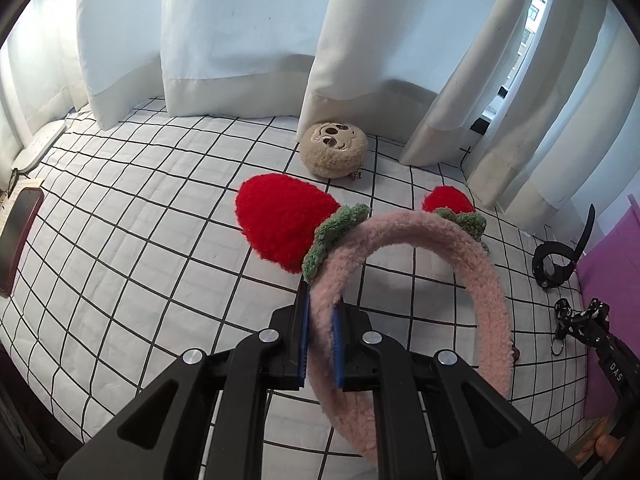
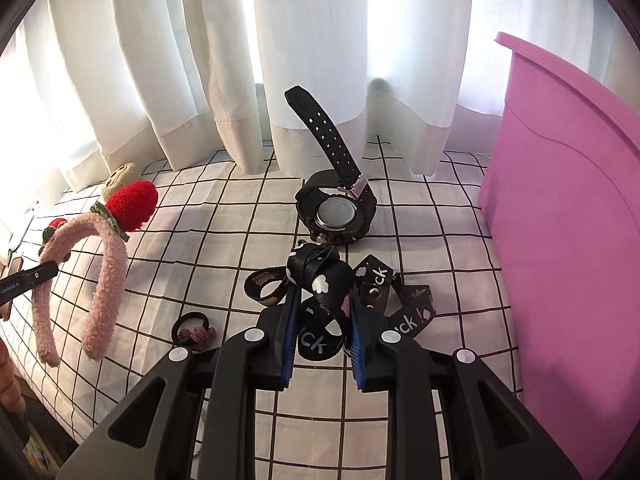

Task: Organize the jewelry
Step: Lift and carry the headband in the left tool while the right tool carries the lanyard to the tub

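Fuzzy pink plush headband (image 1: 472, 264) with woolly red strawberries (image 1: 280, 220); matt rubbery black watch (image 2: 336, 212), metal back; satiny printed ribbon (image 2: 324, 280); smooth purple plastic bin (image 2: 568, 240); soft checked cloth bed (image 1: 140, 240).

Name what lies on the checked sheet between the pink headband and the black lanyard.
A black hair tie with a pinkish scrunched part lies on the sheet between the headband and the lanyard; the right wrist view shows it.
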`<state>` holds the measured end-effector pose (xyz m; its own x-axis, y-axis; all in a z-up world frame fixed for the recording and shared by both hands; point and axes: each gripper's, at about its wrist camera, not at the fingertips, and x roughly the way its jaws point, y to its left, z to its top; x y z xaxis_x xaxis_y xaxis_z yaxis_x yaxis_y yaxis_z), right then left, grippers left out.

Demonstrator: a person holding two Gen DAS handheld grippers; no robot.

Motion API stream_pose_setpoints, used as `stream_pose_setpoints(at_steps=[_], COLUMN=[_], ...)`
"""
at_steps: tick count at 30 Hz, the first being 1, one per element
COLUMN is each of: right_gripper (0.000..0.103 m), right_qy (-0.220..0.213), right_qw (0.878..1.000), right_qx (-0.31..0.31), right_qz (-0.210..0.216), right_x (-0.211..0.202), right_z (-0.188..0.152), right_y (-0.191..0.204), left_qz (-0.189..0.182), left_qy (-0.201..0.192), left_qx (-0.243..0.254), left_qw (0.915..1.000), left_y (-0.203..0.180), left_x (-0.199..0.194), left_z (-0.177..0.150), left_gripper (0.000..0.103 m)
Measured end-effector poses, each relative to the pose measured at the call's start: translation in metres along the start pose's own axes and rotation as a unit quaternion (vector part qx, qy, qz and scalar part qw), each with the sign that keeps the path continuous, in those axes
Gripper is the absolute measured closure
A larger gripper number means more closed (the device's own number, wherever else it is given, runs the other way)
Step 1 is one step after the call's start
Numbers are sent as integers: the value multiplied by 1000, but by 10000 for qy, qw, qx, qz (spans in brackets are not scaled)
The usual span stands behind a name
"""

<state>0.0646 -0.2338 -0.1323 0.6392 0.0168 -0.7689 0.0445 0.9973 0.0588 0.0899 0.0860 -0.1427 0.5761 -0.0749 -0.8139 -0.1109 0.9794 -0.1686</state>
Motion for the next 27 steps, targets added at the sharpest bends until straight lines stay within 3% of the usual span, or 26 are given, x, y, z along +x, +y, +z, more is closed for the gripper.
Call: stream_pose_setpoints(at_steps=[12, 27], right_gripper=[82, 82], right_qy=[-515, -1301], right_qw=[9986, 9909], right_qx=[19, 338], right_qz=[117, 62], right_x=[-62, -146], right_z=[21, 32], right_y=[19, 9], left_qz=[-394, -1024], left_qy=[-310, -769], left_qx=[229, 830], left_qw=[9985, 9883], left_y=[-9, -43], left_x=[-51, -115], left_z=[19, 34], left_gripper=[93, 93])
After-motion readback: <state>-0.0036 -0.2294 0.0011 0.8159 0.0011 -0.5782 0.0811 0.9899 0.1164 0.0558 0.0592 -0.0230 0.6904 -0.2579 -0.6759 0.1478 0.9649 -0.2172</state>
